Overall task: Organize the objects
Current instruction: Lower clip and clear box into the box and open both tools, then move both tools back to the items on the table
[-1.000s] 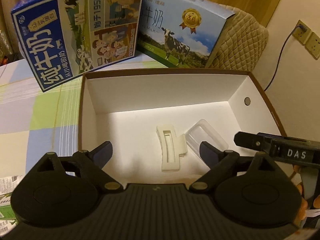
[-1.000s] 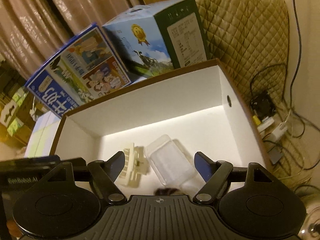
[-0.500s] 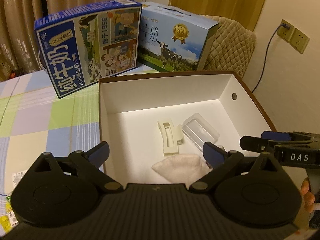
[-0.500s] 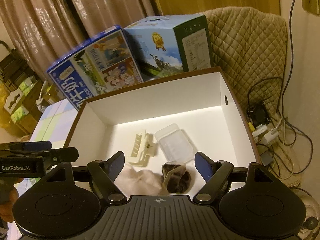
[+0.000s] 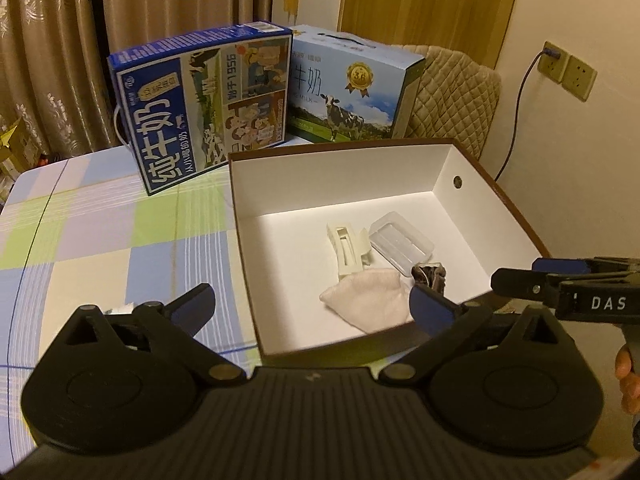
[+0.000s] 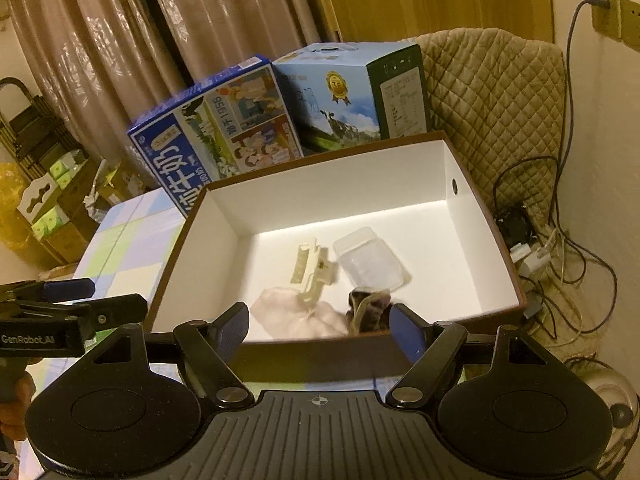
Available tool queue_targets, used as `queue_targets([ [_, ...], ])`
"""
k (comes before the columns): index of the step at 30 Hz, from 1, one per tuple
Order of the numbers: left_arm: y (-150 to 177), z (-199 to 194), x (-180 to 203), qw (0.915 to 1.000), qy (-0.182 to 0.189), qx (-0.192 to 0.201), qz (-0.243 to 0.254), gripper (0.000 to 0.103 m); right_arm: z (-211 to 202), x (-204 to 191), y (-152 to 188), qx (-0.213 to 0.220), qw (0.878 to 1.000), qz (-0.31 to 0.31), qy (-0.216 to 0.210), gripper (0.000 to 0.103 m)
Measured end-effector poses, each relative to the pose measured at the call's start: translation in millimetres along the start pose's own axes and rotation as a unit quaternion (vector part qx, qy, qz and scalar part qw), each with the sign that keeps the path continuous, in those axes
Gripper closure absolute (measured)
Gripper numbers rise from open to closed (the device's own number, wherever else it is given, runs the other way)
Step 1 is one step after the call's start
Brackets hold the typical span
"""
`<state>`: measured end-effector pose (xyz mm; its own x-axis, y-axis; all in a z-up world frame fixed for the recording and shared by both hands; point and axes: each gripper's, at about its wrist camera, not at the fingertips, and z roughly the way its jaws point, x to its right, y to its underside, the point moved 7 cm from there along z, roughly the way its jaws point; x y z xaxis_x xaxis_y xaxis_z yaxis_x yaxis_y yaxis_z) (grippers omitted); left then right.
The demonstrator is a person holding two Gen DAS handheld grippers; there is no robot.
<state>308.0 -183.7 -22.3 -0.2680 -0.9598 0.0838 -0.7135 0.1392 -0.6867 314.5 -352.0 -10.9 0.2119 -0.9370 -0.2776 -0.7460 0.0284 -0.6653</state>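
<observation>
Box (image 5: 500,196) floor lies free at left and back; milk cartons (image 5: 208,100) seemingly crowd its far wall.

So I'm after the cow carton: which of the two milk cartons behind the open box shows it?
The pale sky-blue milk carton on the right, with a gold medal; the dark blue carton has cartoon panels.

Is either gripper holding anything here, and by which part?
Nothing is held. Left gripper and right gripper are both open and empty, above the box.

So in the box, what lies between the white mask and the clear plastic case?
In the left wrist view, the cream hair clip lies between them, its lower end touching the white mask and its right side beside the clear plastic case.
</observation>
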Motion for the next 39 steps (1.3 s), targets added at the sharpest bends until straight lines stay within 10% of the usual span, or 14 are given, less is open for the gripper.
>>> queue_targets([
  [39,114,-125,-129,0.9959,-0.064,-0.002,-0.063,0.001,-8,-147,83,-0.038,0.995,-0.078,-0.043,0.028],
])
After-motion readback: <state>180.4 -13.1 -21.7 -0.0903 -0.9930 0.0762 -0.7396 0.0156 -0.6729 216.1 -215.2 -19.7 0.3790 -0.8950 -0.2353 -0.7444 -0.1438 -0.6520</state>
